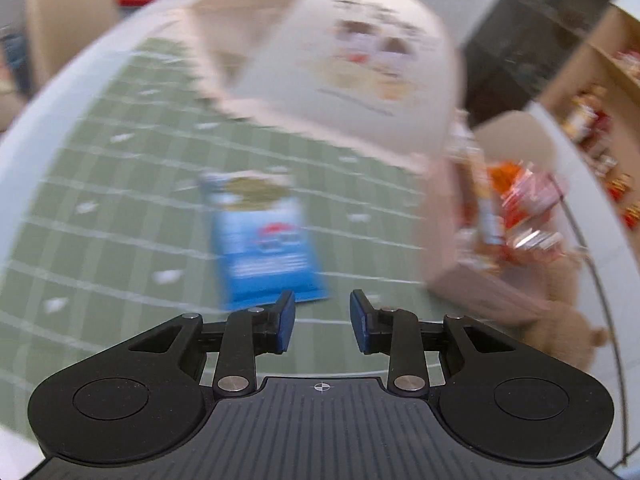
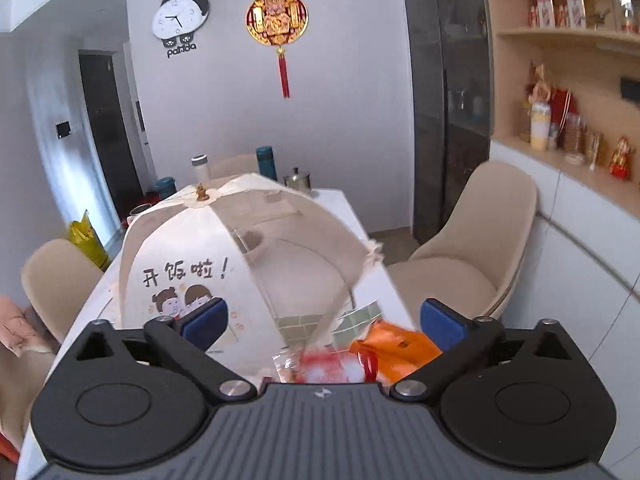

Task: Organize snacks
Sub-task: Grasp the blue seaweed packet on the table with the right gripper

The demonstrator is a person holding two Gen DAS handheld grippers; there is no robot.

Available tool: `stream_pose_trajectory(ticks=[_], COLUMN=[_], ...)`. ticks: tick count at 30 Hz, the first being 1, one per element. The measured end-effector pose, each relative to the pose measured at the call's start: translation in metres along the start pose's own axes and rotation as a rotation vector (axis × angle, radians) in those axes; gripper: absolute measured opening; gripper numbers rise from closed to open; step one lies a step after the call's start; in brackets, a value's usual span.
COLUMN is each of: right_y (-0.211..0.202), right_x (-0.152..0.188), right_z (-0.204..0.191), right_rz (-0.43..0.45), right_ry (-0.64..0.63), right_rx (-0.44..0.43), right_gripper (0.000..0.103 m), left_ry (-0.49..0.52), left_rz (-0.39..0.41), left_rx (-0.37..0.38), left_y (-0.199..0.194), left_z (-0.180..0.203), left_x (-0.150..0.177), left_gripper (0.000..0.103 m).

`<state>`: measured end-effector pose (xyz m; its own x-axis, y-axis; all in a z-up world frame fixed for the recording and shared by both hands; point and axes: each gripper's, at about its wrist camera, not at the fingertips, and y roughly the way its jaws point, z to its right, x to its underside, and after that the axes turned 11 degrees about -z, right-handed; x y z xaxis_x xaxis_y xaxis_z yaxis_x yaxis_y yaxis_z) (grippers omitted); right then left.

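A blue snack packet (image 1: 268,240) lies flat on the green checked tablecloth (image 1: 100,200), just beyond my left gripper (image 1: 323,318). Its jaws stand a narrow gap apart with nothing between them. To the right, orange and red snack packets (image 1: 516,204) sit in a pinkish box (image 1: 472,280); the view is blurred. My right gripper (image 2: 322,320) is wide open and empty above an orange packet (image 2: 396,352) and a red-and-white packet (image 2: 324,364).
A cream mesh food cover (image 2: 200,264) with cartoon children fills the middle of the table (image 2: 344,204); it also looms in the left wrist view (image 1: 352,60). Bottles (image 2: 266,160) and a kettle (image 2: 298,178) stand at the far end. Beige chairs (image 2: 472,240) flank the table.
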<state>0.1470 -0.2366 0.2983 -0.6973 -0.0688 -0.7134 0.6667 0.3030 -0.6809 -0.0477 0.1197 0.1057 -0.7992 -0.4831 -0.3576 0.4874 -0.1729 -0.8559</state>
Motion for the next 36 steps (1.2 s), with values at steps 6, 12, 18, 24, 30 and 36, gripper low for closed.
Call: stream_pose_trajectory(ticks=[6,12,18,24,30,36], right_y=[0.096,0.173,0.221,0.222,0.161,0.105], right_x=[0.066,0.153,0.202,0.225,0.263,0.287], right_z=[-0.069,-0.184,-0.253,-0.266,-0.242,-0.186], right_rz=[-0.270,-0.483,-0.528,-0.545,-0.549,-0.555], right_ry=[-0.102,-0.299,-0.376,-0.438,-0.526,-0.467], right_rx=[-0.113,-0.208,-0.156,-0.136,-0.167,-0.147], right_gripper=[0.103,0.103,0.103,0.086,0.085,0.085], left_ry=[-0.092,-0.041,-0.062,-0.069,-0.098,-0.046], left_rz=[0.003,0.010,-0.010,-0.033,-0.075,-0.139], left_rx=[-0.099,-0.253,-0.234,-0.195,-0.141,-0.079], left_y=[-0.011,-0.023,-0.036,-0.035,-0.018,0.002], left_z=[-0.053,-0.070,-0.085,-0.091,-0.092,-0.066], left_x=[0.013,0.024,0.035,0.040,0.040,0.044], left_gripper=[0.033,0.033,0.033,0.033,0.033,0.033])
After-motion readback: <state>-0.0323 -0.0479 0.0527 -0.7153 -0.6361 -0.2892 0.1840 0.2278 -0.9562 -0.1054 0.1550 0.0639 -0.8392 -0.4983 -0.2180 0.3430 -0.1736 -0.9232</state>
